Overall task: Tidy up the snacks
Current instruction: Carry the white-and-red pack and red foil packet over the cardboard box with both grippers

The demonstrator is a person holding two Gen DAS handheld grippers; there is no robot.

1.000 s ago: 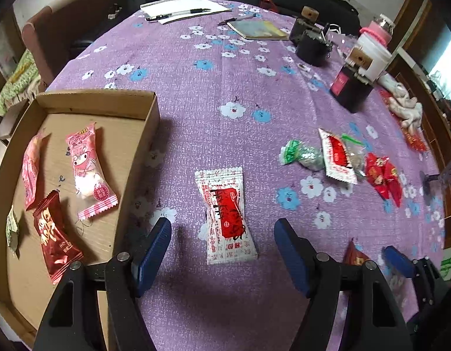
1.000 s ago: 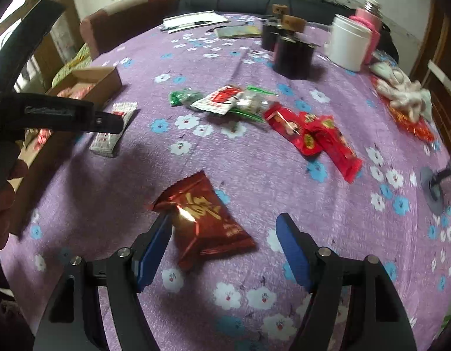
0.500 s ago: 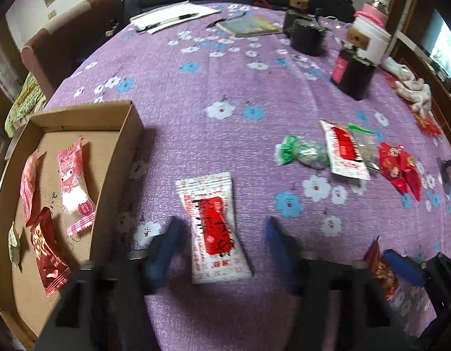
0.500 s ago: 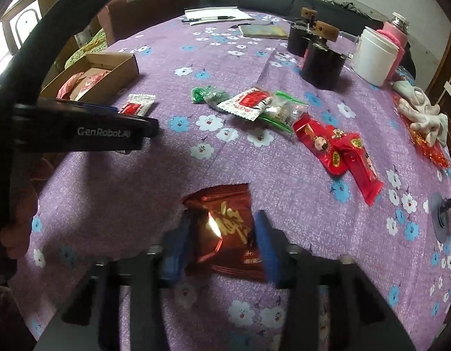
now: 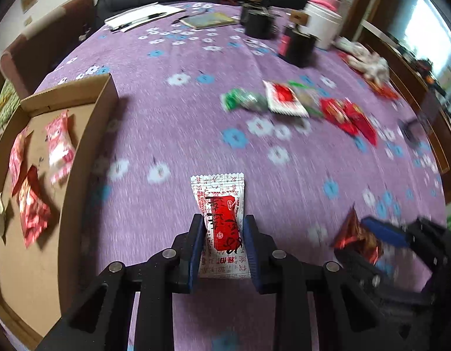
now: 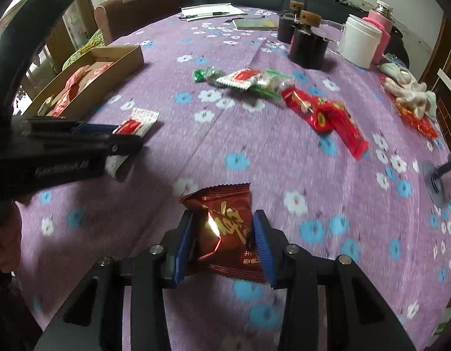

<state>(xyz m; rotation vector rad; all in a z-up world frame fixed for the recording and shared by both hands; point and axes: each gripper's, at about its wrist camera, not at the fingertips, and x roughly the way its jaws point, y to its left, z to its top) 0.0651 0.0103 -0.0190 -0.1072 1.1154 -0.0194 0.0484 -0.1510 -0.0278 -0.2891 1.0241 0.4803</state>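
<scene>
Left wrist view first: the left gripper (image 5: pixel 222 238) has its blue pads pressed on the flanks of the white-and-red snack packet (image 5: pixel 221 223), and its jaws are closing on it at this moment. The packet's long axis runs straight ahead along the fingers, its serrated far end jutting out past the tips over the purple tablecloth (image 5: pixel 173 122). The cardboard box (image 5: pixel 88 134), which already holds several wrapped snacks, lies to the left of the gripper (nearer this hand than the other), so the carry, as judged, is a leftward move over the near wall.

Right wrist view: the right gripper (image 6: pixel 224 238), narrowed and steady, holds the dark red foil packet (image 6: pixel 225 228) by its sides, the foil crumpled at the left pad. The packet points forward and slightly left. From here the box (image 6: pixel 123 58) sits far left, beyond the left gripper (image 6: pixel 120 140), which stands between. Loose snacks (image 6: pixel 322 111) lie further out on the cloth.
</scene>
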